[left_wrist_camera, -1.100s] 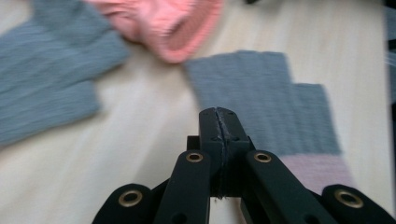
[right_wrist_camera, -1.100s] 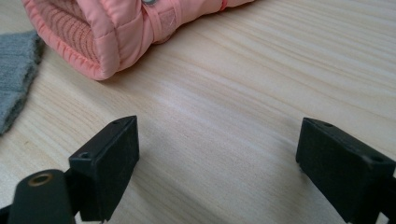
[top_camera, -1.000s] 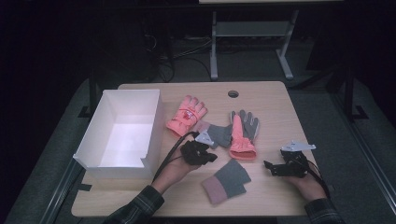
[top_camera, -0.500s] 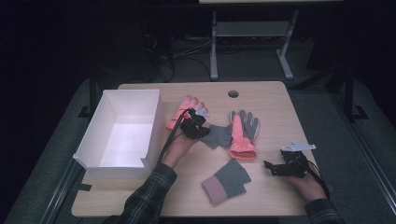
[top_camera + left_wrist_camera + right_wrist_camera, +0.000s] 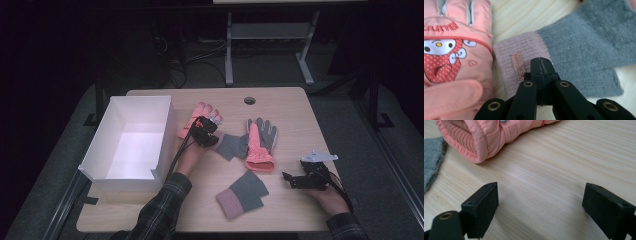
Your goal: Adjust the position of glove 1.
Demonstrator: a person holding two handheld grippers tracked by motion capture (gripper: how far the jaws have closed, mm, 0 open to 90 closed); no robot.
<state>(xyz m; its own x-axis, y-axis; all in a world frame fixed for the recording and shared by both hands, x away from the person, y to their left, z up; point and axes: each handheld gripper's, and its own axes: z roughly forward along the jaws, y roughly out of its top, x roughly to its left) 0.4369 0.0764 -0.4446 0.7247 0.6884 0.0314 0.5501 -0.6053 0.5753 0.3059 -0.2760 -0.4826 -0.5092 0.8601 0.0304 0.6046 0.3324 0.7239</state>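
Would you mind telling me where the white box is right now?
In the high view, the white box sits open on the table's left side, just left of the left gripper and the pink cartoon glove.

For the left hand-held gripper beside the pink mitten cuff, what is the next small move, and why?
Probably open the left hand-held gripper and lower it onto the pink ribbed cuff of the grey knitted mitten. Its jaws are shut and seem to hold nothing, with the cuff directly under their tips, beside the padded pink cartoon glove. The white open-topped box lies nearby.
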